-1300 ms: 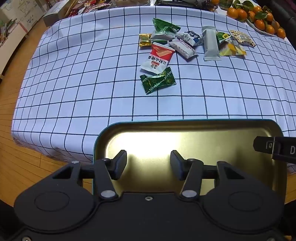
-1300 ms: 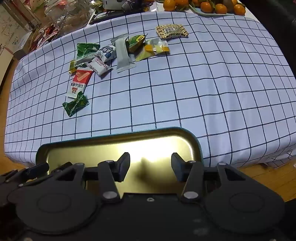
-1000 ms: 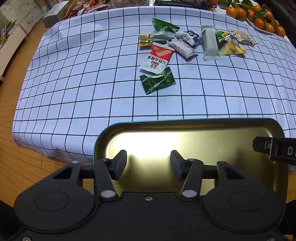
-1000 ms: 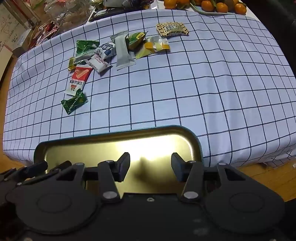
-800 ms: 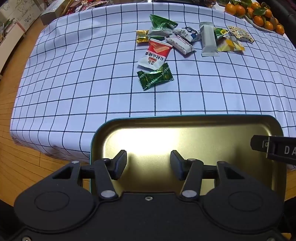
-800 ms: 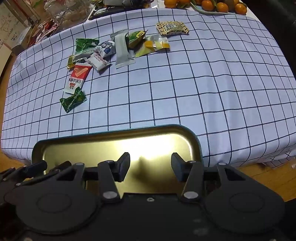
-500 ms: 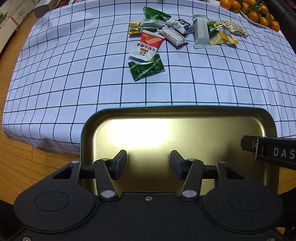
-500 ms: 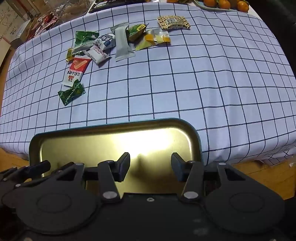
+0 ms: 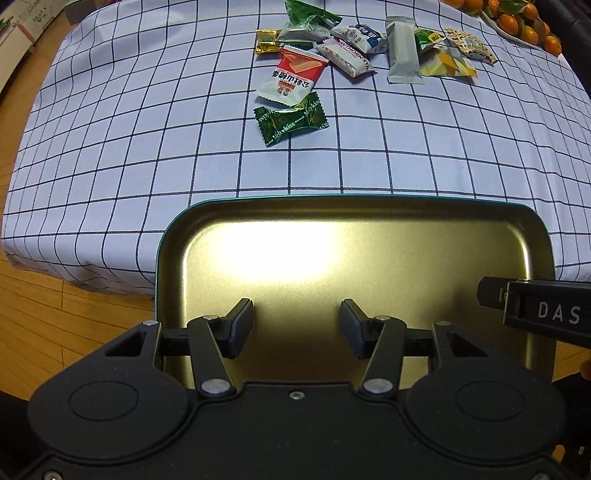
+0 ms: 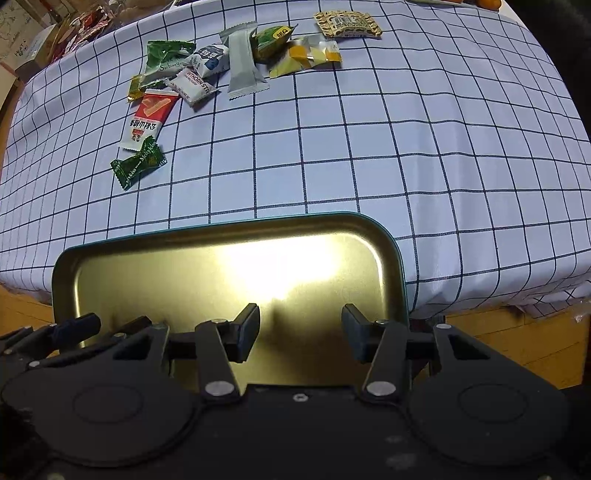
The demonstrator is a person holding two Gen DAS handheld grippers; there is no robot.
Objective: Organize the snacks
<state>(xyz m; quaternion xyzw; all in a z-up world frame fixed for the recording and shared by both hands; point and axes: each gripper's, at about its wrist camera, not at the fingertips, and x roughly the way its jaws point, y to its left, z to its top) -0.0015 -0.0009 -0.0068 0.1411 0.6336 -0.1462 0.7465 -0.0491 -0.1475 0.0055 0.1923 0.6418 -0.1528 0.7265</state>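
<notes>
A gold metal tray with a teal rim (image 9: pixel 354 201) (image 10: pixel 229 225) lies under both grippers at the table's near edge. My left gripper (image 9: pixel 296 328) and right gripper (image 10: pixel 300 332) both hover over the tray's near part; their jaws stand apart with nothing between them. Whether they touch the tray is hidden. Several wrapped snacks lie further back on the checked cloth: a dark green candy (image 9: pixel 291 118) (image 10: pixel 138 162) nearest, a red-and-white packet (image 9: pixel 291 75) (image 10: pixel 146 120), a grey bar (image 9: pixel 402 51) (image 10: pixel 242 62), and a yellow packet (image 9: pixel 447 64) (image 10: pixel 306 55).
The checked tablecloth (image 9: pixel 110 122) (image 10: pixel 406 129) covers the table and hangs over its near edge. A dish of oranges (image 9: pixel 517 18) stands at the back right. Wooden floor (image 9: pixel 55 325) shows at the left. Boxes and wrappers (image 10: pixel 55 33) sit at the back left.
Both grippers and the tray have moved forward over the table; the tray's far rim now lies further onto the cloth and the snacks appear closer. The jaws have not changed.
</notes>
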